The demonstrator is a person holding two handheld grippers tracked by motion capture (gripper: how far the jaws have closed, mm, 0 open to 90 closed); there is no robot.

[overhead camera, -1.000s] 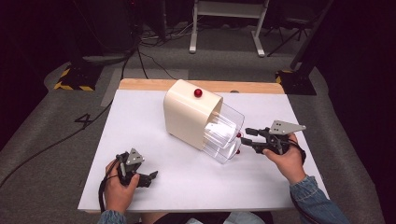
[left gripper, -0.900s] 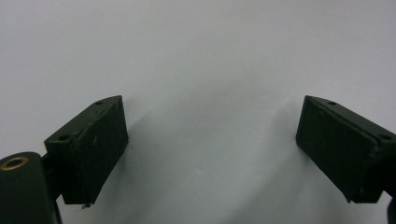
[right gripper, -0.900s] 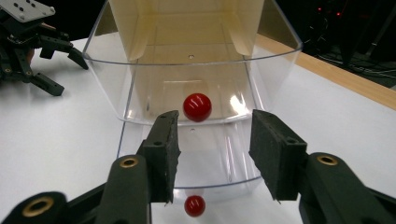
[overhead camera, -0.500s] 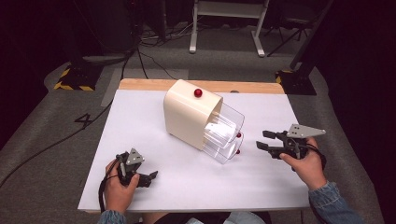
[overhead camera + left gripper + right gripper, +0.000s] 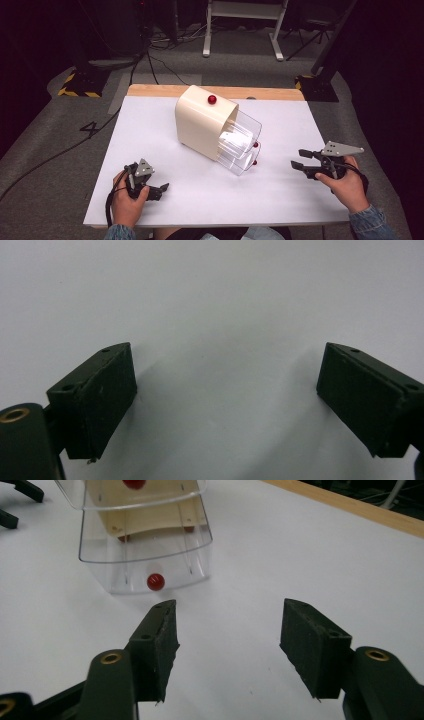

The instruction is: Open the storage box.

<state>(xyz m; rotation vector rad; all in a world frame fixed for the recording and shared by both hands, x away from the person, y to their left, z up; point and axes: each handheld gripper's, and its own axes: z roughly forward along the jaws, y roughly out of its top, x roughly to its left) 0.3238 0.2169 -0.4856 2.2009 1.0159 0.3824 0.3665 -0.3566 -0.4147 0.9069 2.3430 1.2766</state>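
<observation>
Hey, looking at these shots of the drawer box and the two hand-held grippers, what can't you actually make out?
- Drawer box, high view: its cream shell hides the inner ends of the clear drawers.
- Upper drawer, right gripper view: cut off by the top edge; just part of its red knob shows.
- Drawer contents: the clear walls show nothing certain.
- Left hand-held gripper, high view: too small and dark to judge the jaw gap.
- Person: cut off by the bottom edge.

I count one cream drawer cabinet (image 5: 202,127), two clear drawers (image 5: 240,142) pulled out of it, three red knobs (image 5: 212,99), and two grippers (image 5: 306,162) on one white table (image 5: 280,195).
</observation>
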